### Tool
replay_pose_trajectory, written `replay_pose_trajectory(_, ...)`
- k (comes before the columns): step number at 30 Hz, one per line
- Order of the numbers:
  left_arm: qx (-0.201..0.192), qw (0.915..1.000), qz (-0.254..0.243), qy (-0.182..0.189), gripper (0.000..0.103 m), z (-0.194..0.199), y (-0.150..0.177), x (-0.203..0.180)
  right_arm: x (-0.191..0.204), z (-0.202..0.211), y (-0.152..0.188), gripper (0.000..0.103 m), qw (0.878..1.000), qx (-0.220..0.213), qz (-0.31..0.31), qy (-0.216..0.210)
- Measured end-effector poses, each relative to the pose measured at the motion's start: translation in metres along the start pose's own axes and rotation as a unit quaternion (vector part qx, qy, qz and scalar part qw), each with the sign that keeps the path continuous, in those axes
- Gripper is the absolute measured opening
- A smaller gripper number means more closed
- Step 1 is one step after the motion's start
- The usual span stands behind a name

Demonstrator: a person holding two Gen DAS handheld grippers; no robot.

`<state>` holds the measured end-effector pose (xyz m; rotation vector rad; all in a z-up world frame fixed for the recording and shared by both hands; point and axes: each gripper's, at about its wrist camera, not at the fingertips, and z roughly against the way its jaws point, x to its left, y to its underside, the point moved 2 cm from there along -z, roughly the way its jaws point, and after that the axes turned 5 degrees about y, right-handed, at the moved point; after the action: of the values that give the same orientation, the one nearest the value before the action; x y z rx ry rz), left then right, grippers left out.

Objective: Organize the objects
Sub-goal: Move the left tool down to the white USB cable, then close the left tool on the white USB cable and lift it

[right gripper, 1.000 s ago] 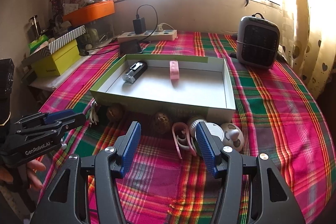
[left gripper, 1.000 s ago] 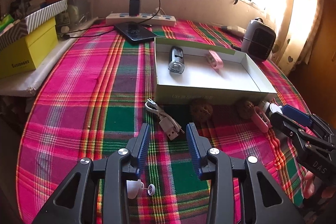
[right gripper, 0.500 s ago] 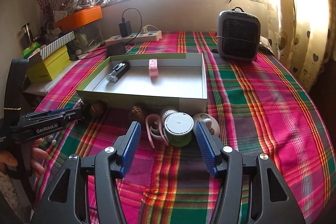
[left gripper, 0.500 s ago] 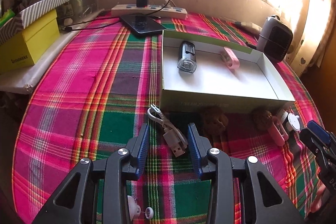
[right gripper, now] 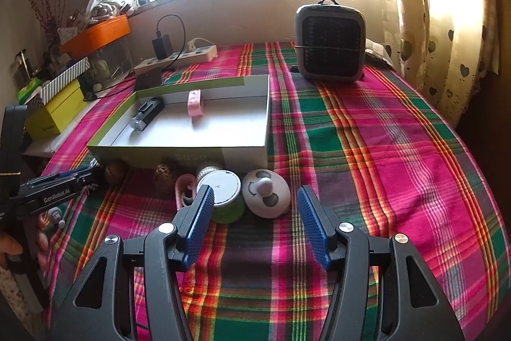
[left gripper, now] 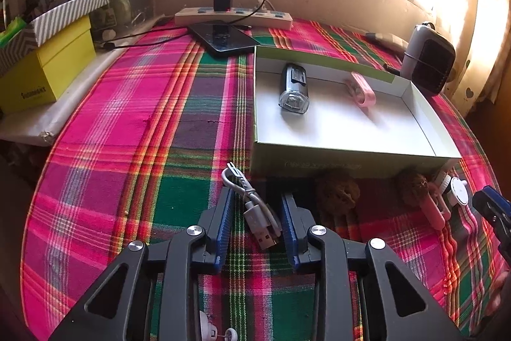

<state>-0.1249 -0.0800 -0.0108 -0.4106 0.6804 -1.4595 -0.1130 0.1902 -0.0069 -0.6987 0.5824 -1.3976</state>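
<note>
A white USB cable [left gripper: 255, 213] lies on the plaid cloth between the fingers of my left gripper [left gripper: 257, 197]. Its jaws are closing, and a gap still shows beside the left pad. My right gripper [right gripper: 255, 192] stands open just short of a white round gadget [right gripper: 265, 192] and a green jar with a white lid [right gripper: 222, 189]. An open cardboard box [left gripper: 351, 155] behind them holds a black torch [left gripper: 293, 88] and a pink clip [left gripper: 361, 90]. Two brown balls [left gripper: 337, 190] [left gripper: 412, 184] and a pink looped piece [right gripper: 185, 190] rest against the box's front wall.
A grey heater [right gripper: 330, 47] stands at the back right. A power strip [left gripper: 233, 16] with a charger and a dark phone [left gripper: 223, 39] lie behind the box. A yellow box [left gripper: 44, 75] and stacked clutter fill the left shelf. A small white earbud [left gripper: 207, 329] lies under the left gripper.
The left gripper slid forward until the USB cable lay between its fingers, and its jaws narrowed. The right gripper swung right, from the pink piece to the jar and white gadget.
</note>
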Motion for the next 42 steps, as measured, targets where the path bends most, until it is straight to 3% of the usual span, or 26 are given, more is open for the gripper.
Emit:
replay_pose_trajectory(5, -0.001, 1.0000, 0.002, 0.003, 0.020, 0.001, 0.001, 0.001, -0.009, -0.002, -0.001, 0.056, 1.000, 0.003, -0.005, 0.012)
replay_pose_trajectory(13, 0.001, 0.9999, -0.005, 0.015, 0.019, 0.007, 0.010, -0.002, -0.020, -0.013, -0.001, 0.056, 0.999, 0.023, -0.005, 0.026)
replay_pose_trajectory(32, 0.019, 0.9972, -0.035, 0.063, 0.018, 0.022, 0.030, -0.023, -0.015, -0.038, -0.002, 0.056, 0.997, 0.074, 0.030, -0.023)
replay_pose_trajectory(42, 0.026, 0.9952, -0.049, 0.080, 0.018, 0.022, 0.032, -0.032, -0.011, -0.046, -0.008, 0.056, 0.995, 0.079, 0.053, -0.022)
